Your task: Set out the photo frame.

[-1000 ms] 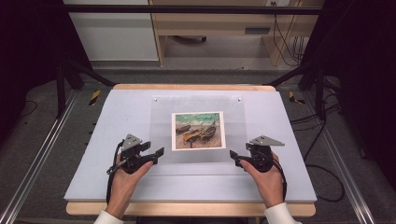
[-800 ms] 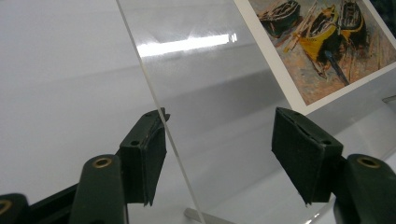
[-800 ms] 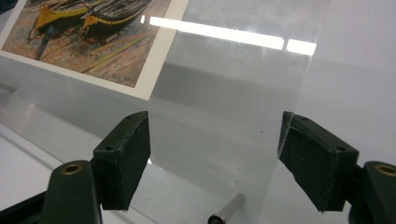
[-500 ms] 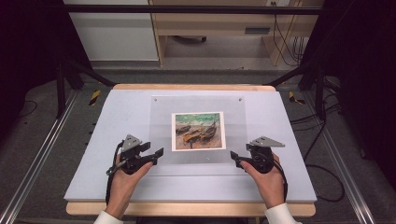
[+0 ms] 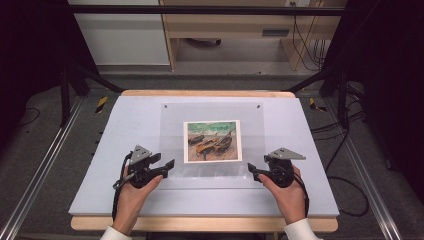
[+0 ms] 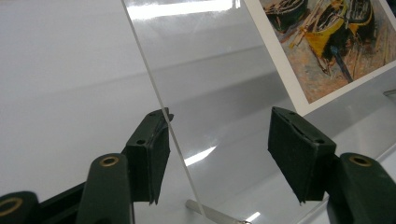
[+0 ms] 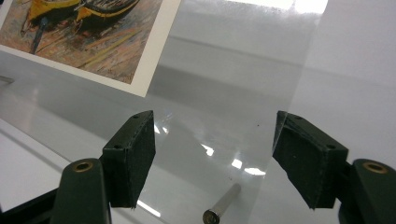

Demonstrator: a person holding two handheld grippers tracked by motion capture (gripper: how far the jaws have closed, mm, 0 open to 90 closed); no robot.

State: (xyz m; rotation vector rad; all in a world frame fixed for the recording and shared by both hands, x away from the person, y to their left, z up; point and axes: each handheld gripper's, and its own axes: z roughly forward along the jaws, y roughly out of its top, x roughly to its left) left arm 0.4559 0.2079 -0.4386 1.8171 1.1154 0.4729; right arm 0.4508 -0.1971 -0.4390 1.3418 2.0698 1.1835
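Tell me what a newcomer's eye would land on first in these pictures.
First, the colourful painted print of beached boats at the middle of the pale blue-grey table, lying under a clear acrylic sheet. Next, the two black hand-held grippers at the sheet's near corners: the left gripper and the right gripper, jaws apart and just closing, each astride a side edge of the sheet.

bare table [image 5: 130, 120] around clear sheet [image 5: 175, 120], small pin [image 7: 223, 205] near its right corner
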